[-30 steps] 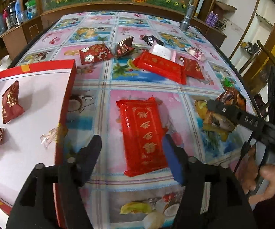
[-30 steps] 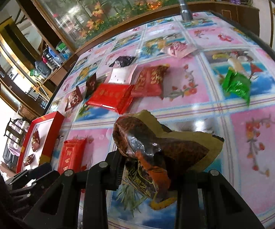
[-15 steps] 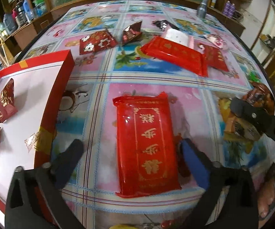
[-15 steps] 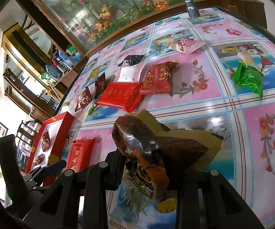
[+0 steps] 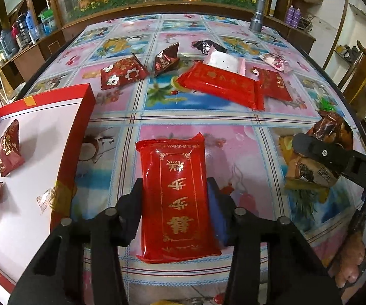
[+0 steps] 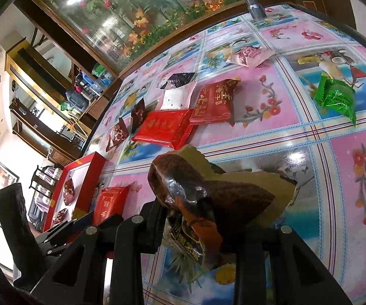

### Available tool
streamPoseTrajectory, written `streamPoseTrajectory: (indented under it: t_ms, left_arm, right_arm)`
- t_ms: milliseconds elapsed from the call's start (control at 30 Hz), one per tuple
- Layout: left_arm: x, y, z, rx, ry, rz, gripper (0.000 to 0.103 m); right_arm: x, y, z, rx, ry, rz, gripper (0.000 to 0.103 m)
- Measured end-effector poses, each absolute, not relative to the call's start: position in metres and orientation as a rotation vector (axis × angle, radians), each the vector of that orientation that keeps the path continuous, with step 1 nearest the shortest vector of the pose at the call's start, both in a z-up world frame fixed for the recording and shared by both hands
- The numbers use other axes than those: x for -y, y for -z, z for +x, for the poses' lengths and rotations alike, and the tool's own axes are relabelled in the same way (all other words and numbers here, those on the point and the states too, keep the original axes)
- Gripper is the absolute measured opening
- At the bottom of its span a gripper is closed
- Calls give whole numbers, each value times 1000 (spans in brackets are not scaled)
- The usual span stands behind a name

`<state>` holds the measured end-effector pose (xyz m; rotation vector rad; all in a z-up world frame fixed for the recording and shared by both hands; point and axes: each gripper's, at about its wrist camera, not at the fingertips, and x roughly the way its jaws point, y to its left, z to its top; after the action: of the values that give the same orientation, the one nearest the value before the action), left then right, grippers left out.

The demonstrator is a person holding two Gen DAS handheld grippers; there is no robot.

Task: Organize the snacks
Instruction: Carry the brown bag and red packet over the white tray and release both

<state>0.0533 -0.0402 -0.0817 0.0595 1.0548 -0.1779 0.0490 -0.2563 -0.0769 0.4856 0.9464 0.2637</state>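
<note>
Your work surface is a table covered in a glossy pink-and-blue fruit-print oilcloth (image 5: 233, 122). At its left edge sits the shallow red-rimmed cardboard box with a white floor (image 5: 56, 137); a dark red snack pouch (image 5: 9, 152) lies inside it, with two smaller wrapped pieces nearer you.

Straight ahead of your left gripper (image 5: 175, 198) lies the long flat red packet with gold lettering (image 5: 176, 193), flat on the cloth just beside the box's right wall. Your fingers (image 5: 134, 203) stand on either side of its near half, pressed close against its long edges; whether they have actually clamped it, you cannot tell from here.

Farther back, a second flat red packet with gold print (image 5: 221, 85) lies slantwise, overlapping a white sachet (image 5: 224, 61) and touching a smaller red pouch (image 5: 273, 86). A bright green foil sachet (image 6: 335, 99) lies well apart on the right.

Your right gripper (image 6: 200, 218) is clamped on a crumpled brown-and-tan snack bag (image 6: 208, 198), held above the cloth.
</note>
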Motion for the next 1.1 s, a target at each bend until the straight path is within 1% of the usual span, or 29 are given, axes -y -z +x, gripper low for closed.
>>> streamPoseTrajectory:
  t_ms: [267,500,567,733,933,1100]
  left_arm:
    - [31,73,47,-1047,217,27,44]
    - [10,34,34,-934,226,-8,44]
    - [-5,22,31,-888,193,-14,44]
    - [-47,11,30,-835,102,-34,44]
    - [-111,16,31,-811,-40,-69,44]
    - [-152,24,28,-807,-128,-81,44]
  right_arm:
    - [239,67,47,-929,-235,386,32]
    - [206,49,49,-912,-287,337,32]
    - [191,42,50,-903,-310,315,32]
    - [144,30,57,-890,-377,256,32]
    - [63,21,66,-884,-494,190,32]
    - [5,27,68,-906,-564,128,32]
